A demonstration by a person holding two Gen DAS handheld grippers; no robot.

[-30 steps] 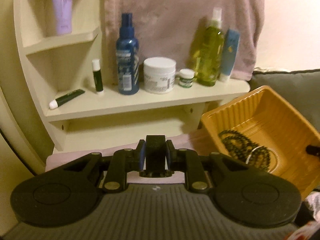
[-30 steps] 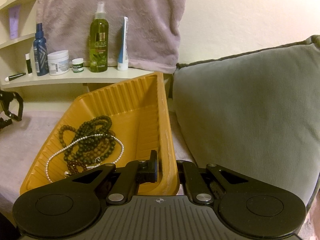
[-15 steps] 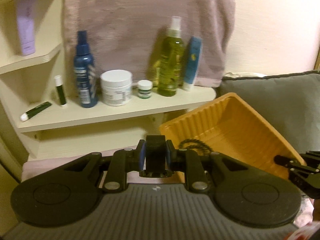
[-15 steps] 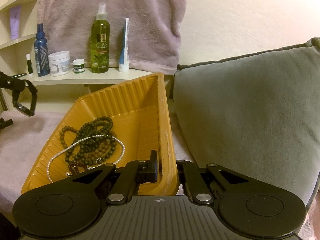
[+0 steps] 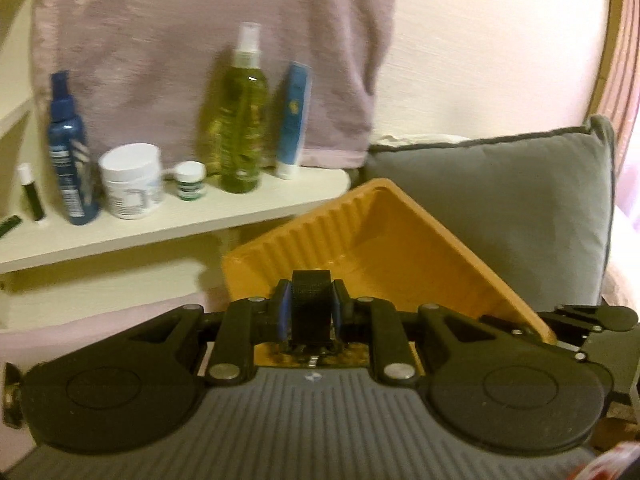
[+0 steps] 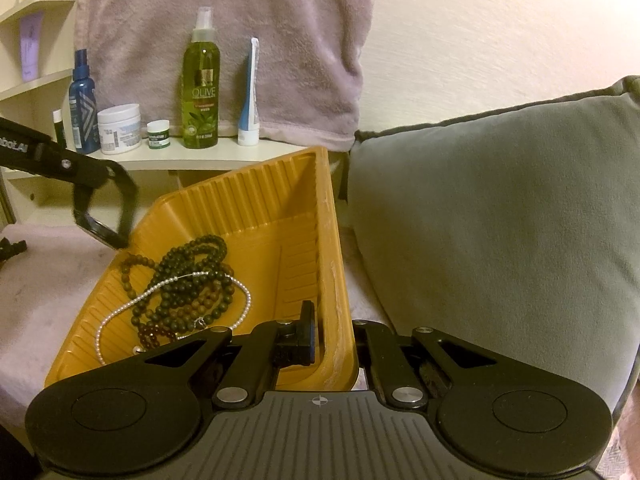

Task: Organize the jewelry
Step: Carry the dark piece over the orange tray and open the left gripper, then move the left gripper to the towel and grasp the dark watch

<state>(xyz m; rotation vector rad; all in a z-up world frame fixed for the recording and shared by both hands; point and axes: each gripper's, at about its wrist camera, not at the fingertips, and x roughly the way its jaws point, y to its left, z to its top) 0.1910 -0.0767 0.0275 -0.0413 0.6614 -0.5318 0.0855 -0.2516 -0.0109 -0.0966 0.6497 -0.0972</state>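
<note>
An orange ribbed tray (image 6: 248, 200) sits tilted, and my right gripper (image 6: 334, 336) is shut on its right wall. Inside lie dark green bead strands (image 6: 188, 268), a pearl strand (image 6: 120, 316) and brown beads (image 6: 160, 330). My left gripper (image 5: 311, 308) is shut on a black band (image 5: 311, 296). From the right wrist view the left gripper (image 6: 80, 172) comes in from the left, and the black band (image 6: 94, 229) hangs as a loop over the tray's left rim. The left wrist view shows the tray (image 5: 400, 232) just ahead, its beads mostly hidden, and the right gripper (image 5: 580, 328) at its right corner.
A cream shelf (image 6: 224, 158) behind the tray carries a green spray bottle (image 6: 202, 92), a blue bottle (image 6: 84, 116), a white jar (image 6: 120, 128) and tubes. A mauve towel (image 6: 240, 32) hangs above. A grey cushion (image 6: 500, 220) stands right of the tray. Pale cloth (image 6: 48, 280) covers the surface.
My left gripper has swung right with the black band, from beside the shelf to the tray's left rim. The right gripper and the tray have stayed put.
</note>
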